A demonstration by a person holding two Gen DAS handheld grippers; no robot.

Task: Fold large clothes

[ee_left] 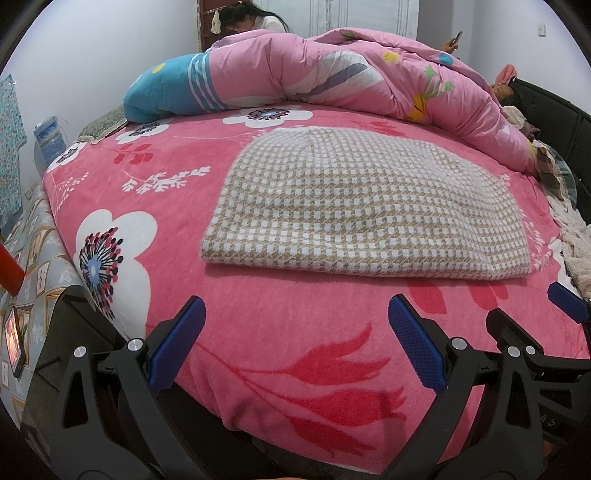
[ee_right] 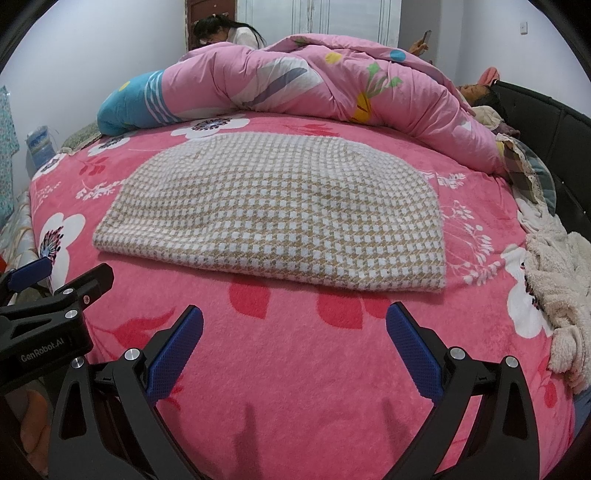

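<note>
A beige-and-white houndstooth garment (ee_left: 365, 206) (ee_right: 280, 214) lies folded into a flat rectangle on the pink flowered bed cover (ee_left: 288, 325) (ee_right: 295, 350). My left gripper (ee_left: 295, 314) hovers open above the cover, short of the garment's near edge, with nothing between its blue pads. My right gripper (ee_right: 293, 314) is open too, just in front of the same folded edge and empty. Each gripper shows at the side of the other's view: the right gripper (ee_left: 532, 310) in the left wrist view, the left gripper (ee_right: 62, 275) in the right wrist view.
A rolled pink and blue quilt (ee_left: 332, 77) (ee_right: 295, 74) lies across the far side of the bed. A cream fleece garment (ee_right: 557, 284) is heaped at the right edge beside a dark headboard (ee_right: 546, 122). People sit and lie behind the quilt (ee_left: 247, 18).
</note>
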